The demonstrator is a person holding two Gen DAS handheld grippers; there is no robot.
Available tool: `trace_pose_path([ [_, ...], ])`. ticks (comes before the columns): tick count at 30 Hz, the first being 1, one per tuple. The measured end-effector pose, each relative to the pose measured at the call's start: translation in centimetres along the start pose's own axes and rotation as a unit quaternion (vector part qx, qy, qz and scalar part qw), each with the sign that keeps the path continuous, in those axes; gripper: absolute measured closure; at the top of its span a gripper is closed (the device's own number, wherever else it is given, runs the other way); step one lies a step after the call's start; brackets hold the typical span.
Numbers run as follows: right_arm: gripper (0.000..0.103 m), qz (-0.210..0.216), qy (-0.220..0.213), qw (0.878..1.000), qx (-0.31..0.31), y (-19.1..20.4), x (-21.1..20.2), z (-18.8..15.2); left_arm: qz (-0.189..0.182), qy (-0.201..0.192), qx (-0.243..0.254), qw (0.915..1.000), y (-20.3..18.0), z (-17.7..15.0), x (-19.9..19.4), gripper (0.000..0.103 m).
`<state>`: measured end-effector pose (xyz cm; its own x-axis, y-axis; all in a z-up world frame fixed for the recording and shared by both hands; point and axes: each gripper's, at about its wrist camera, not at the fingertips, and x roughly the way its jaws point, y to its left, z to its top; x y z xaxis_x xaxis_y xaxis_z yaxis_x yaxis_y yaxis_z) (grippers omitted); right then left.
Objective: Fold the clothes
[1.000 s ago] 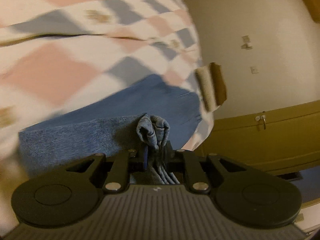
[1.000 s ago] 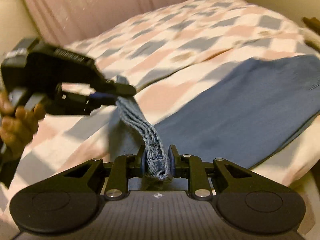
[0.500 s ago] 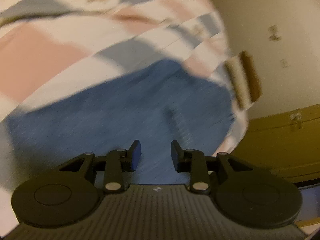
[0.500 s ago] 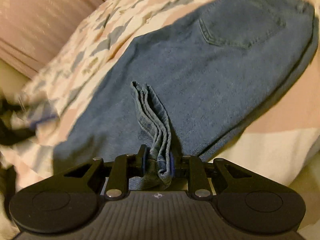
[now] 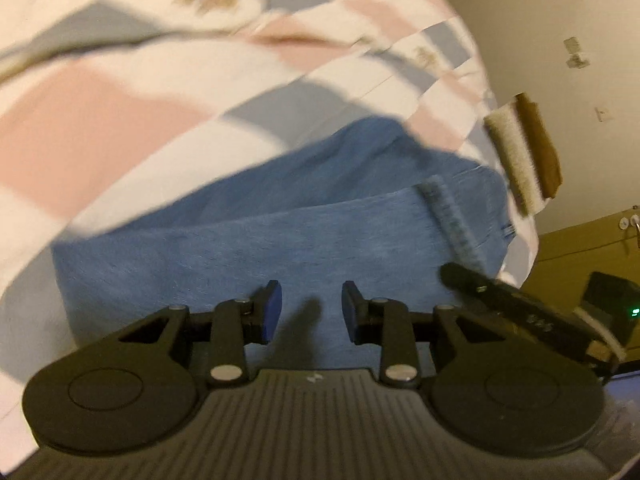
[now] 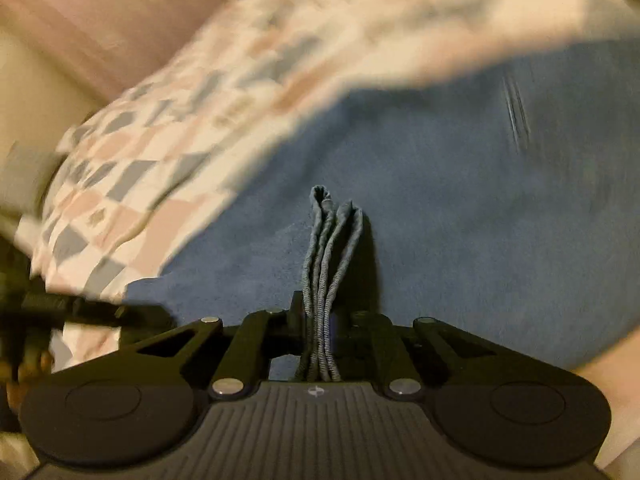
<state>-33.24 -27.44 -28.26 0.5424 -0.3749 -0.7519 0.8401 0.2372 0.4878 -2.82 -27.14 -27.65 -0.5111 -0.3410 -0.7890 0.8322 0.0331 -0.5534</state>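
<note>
Fingers of the right gripper (image 6: pixel 318 326) pinch the jeans (image 6: pixel 460 208) hem (image 6: pixel 332 248) to lay the fold; left gripper (image 5: pixel 311 312) hangs open, empty, near the bedspread (image 5: pixel 120 92).

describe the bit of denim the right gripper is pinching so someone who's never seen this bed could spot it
Start at the bed with the pink, grey and white checked quilt; a pair of blue jeans lies spread flat across it. Rising from the near end of the jeans is a bunched hem, clamped in the right gripper. Unlike the smooth denim around it, it stands up as several stacked, stitched edges.
</note>
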Motion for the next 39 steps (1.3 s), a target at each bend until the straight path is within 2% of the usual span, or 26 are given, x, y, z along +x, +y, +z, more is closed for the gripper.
trace_pose_path([
  [4, 0.094, -0.023, -0.053, 0.997, -0.048, -2.4, -5.3, 3.1, 0.012, -0.035, 0.015, 0.9992, -3.9, 0.5, 1.9, 0.073],
  [9, 0.093, -0.092, -0.082, 0.99, -0.07, -11.0, -9.5, 7.5, 0.009, -0.054, -0.022, 0.9983, -7.5, -0.1, 5.9, 0.072],
  [12, 0.093, -0.121, -0.099, 0.986, -0.053, -16.7, -11.4, 9.5, 0.024, -0.051, -0.026, 0.998, -9.3, -0.7, 8.2, 0.072],
  [15, 0.093, -0.102, -0.096, 0.99, -0.01, -21.7, -11.9, 10.7, 0.034, -0.051, -0.038, 0.9974, -10.0, -1.0, 9.4, 0.072],
  [18, 0.094, -0.085, -0.079, 0.993, -0.006, -23.8, -10.9, 10.9, 0.047, -0.061, -0.04, 0.9963, -10.6, -0.8, 9.3, 0.072],
  [23, 0.094, -0.076, -0.085, 0.993, -0.006, -25.2, -11.3, 11.0, 0.063, -0.069, -0.036, 0.9949, -10.7, -0.1, 9.3, 0.072],
  [28, 0.094, -0.099, -0.074, 0.992, 0.025, -26.9, -9.1, 10.8, 0.083, -0.053, -0.02, 0.9949, -10.4, 0.4, 10.6, 0.072],
  [29, 0.091, -0.107, -0.07, 0.991, 0.031, -27.1, -8.5, 10.6, 0.088, -0.051, -0.011, 0.9948, -10.5, 0.6, 10.6, 0.072],
  [31, 0.076, -0.138, -0.07, 0.987, 0.036, -26.8, -8.0, 10.5, 0.099, -0.053, 0.022, 0.9934, -11.1, 1.0, 10.3, 0.072],
  [32, 0.063, -0.158, -0.076, 0.984, 0.029, -26.0, -8.2, 10.6, 0.107, -0.055, 0.045, 0.9917, -11.5, 1.2, 10.1, 0.072],
  [33, 0.056, -0.183, -0.084, 0.979, 0.019, -25.2, -8.5, 10.6, 0.112, -0.057, 0.066, 0.9899, -11.8, 1.4, 10.0, 0.072],
  [35, 0.055, -0.256, -0.115, 0.96, -0.017, -22.8, -9.2, 10.1, 0.107, -0.053, 0.098, 0.9879, -11.9, 2.0, 10.1, 0.074],
  [37, 0.055, -0.297, -0.151, 0.942, -0.049, -20.3, -9.9, 8.8, 0.096, -0.046, 0.128, 0.986, -11.9, 2.7, 10.5, 0.074],
  [38, 0.055, -0.307, -0.164, 0.935, -0.063, -19.2, -10.0, 8.1, 0.091, -0.041, 0.142, 0.9848, -11.5, 3.0, 11.0, 0.074],
  [39, 0.058, -0.284, -0.16, 0.942, -0.073, -18.5, -9.7, 7.3, 0.087, -0.037, 0.154, 0.9835, -11.0, 3.3, 11.5, 0.075],
])
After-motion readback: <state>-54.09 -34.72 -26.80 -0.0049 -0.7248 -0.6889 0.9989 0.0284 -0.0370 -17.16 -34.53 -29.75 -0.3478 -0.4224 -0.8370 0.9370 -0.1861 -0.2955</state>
